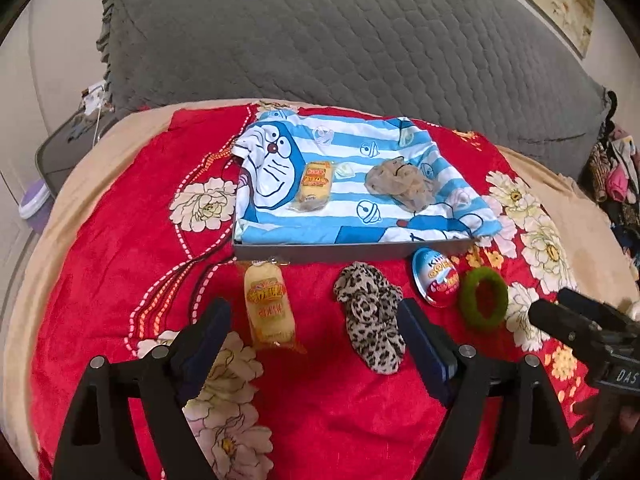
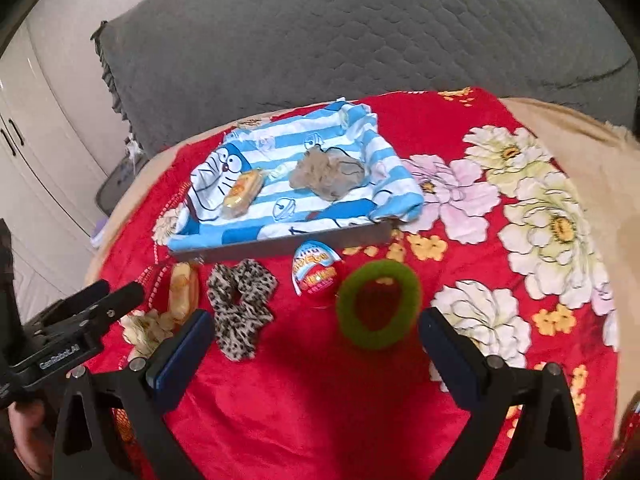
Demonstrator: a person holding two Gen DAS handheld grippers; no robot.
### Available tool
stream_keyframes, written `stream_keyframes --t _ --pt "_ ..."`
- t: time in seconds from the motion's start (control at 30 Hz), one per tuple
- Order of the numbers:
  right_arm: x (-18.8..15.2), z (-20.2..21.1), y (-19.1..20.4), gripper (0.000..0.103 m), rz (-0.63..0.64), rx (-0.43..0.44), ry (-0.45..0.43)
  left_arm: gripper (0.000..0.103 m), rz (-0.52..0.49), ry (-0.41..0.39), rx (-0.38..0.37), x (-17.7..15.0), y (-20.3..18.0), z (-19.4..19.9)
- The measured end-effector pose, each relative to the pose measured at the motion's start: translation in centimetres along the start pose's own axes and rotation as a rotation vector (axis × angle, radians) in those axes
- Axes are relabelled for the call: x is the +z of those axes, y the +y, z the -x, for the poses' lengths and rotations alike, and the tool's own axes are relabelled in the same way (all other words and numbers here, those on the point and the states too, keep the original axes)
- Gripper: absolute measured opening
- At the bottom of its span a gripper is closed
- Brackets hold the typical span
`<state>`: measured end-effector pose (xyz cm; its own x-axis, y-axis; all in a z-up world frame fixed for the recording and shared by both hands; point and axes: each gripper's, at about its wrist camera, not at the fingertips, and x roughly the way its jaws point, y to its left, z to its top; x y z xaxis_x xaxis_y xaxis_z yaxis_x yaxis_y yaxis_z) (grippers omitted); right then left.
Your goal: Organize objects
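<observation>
Currently we hold both grippers, left [image 1: 316,332] and right [image 2: 316,344], wide open and empty, near the leopard scrunchie [image 1: 370,316] and green hair tie [image 2: 378,304].

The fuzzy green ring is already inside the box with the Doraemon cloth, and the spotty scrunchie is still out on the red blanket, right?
Not quite. The green ring lies outside the box, on the red blanket beside the spotty scrunchie, as the right wrist view shows.
</observation>
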<state>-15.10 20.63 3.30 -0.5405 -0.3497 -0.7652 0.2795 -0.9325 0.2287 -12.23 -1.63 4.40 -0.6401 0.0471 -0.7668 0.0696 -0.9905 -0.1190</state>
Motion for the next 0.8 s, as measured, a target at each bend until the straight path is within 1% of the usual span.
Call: stream_keyframes --t 0.1,0.2,0.33,0.43,0.57,0.7,0.73,0.8 --pt "-0.3 0.7 0.3 0.103 0.006 0.003 -0.01 0.086 0.017 -0.002 0.0 -0.4 -0.1 1.0" --pt "-0.6 1.1 0.4 0.103 0.001 0.004 -0.002 0.086 0.008 -0.005 0.001 -1.0 -0.4 1.8" --pt "-1.4 2.0 0.5 0.103 -0.033 0.061 -0.012 0.086 0.004 -0.005 0.011 -2.1 -0.6 2.7" --pt "-1.8 3.0 0.7 0.103 -0.054 0.091 -0.042 0.086 0.003 -0.012 0.021 -2.7 -0.6 3.5" --pt "-2.2 3.5 1.4 0.103 -0.008 0.045 -0.027 0.086 0.013 -0.037 0.033 -3.3 -0.3 4.6" --pt "-2.9 3.3 1.2 0.103 -0.034 0.016 0.01 0.086 0.019 -0.03 0.047 -3.7 -0.1 5.2" --pt "-3.0 3.2 1.0 0.103 -0.047 0.015 0.026 0.086 0.015 -0.034 0.049 -3.8 -0.1 5.4" --pt "-3.3 3.3 0.7 0.103 -0.064 0.035 0.022 0.086 0.012 -0.043 0.059 -4.1 0.0 5.7"
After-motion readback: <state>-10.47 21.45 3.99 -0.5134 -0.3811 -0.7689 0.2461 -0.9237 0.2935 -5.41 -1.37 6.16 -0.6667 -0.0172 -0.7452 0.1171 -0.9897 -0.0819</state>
